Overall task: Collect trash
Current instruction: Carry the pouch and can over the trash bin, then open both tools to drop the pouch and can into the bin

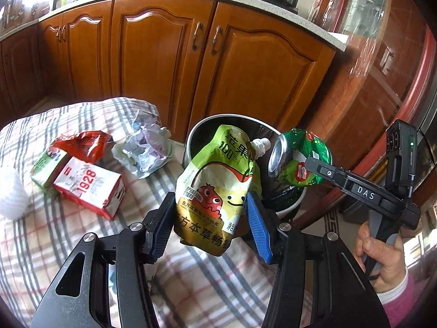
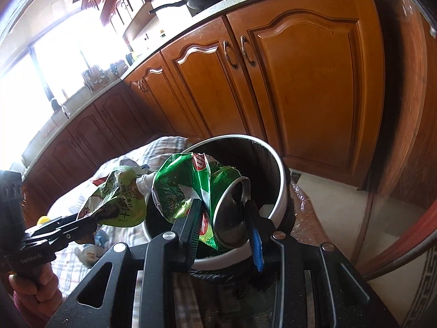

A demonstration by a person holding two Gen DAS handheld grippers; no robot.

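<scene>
Left hand-held gripper [image 1: 210, 218] is clamped on the juice pouch [image 1: 218, 183], right hand-held gripper [image 2: 224, 218] on the crushed can [image 2: 207, 191], both over the bin [image 2: 281, 191]. Centre each above the opening before you release.

The right hand-held gripper [image 2: 222, 218] clamps a crushed green can [image 2: 202, 188] above the open white-rimmed bin [image 2: 281, 186]. At left, the left hand-held gripper [image 2: 90, 222] pinches a green juice pouch [image 2: 117, 205] over the plaid cloth [image 2: 161, 149], near wooden cabinets [image 2: 300, 82].
</scene>
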